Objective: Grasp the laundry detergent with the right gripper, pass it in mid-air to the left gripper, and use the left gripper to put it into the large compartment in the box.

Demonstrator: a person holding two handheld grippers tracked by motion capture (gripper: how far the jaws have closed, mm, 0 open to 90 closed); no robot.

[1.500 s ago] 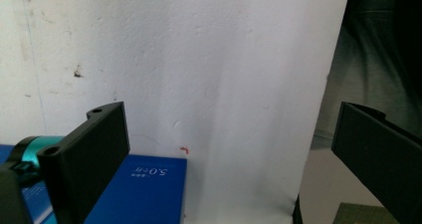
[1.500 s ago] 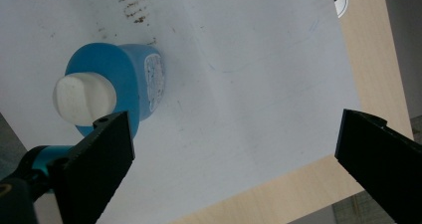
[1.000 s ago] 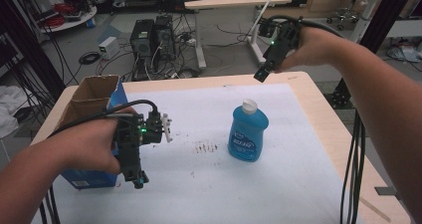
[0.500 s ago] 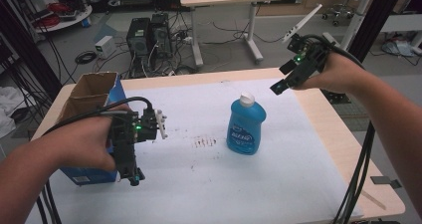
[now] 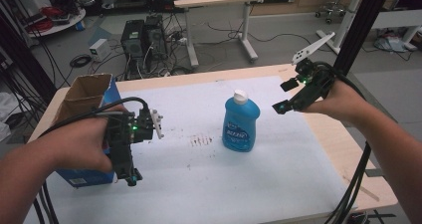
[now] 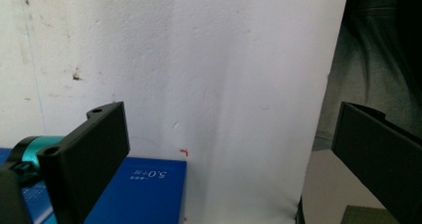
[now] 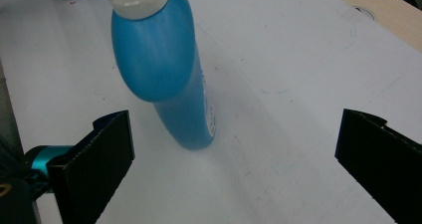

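Nearest to the person: left hand-held gripper (image 5: pixel 130 176), jaws spread wide and empty, pointing down at the white sheet (image 5: pixel 278 184) just beside the blue box (image 5: pixel 82 176). Close to that box, touching or not cannot be told.

Farther along, near the middle of the tabletop (image 5: pixel 343 149): blue bottle (image 5: pixel 241 123) with white cap (image 5: pixel 241 96), upright, standing free on the sheet, with some small red marks (image 5: pixel 201 141) to its left.

To the right and slightly beyond: right hand-held gripper (image 5: pixel 283 95), raised above the tabletop, jaws also spread wide, holding nothing, aimed toward the bottle. In the right gripper view, bottle (image 7: pixel 166 69) nearer to one jaw than to the other, not centred in the gap.

At the far left corner: open cardboard box (image 5: pixel 82 97).

Probable risks from here: approaching off-centre, so one jaw pushing the bottle before the other arrives, and tipping or sliding it away. Tall, narrow shape, therefore easy to topple. Smooth curved plastic, so possible slipping if pinched too high, near the cap.
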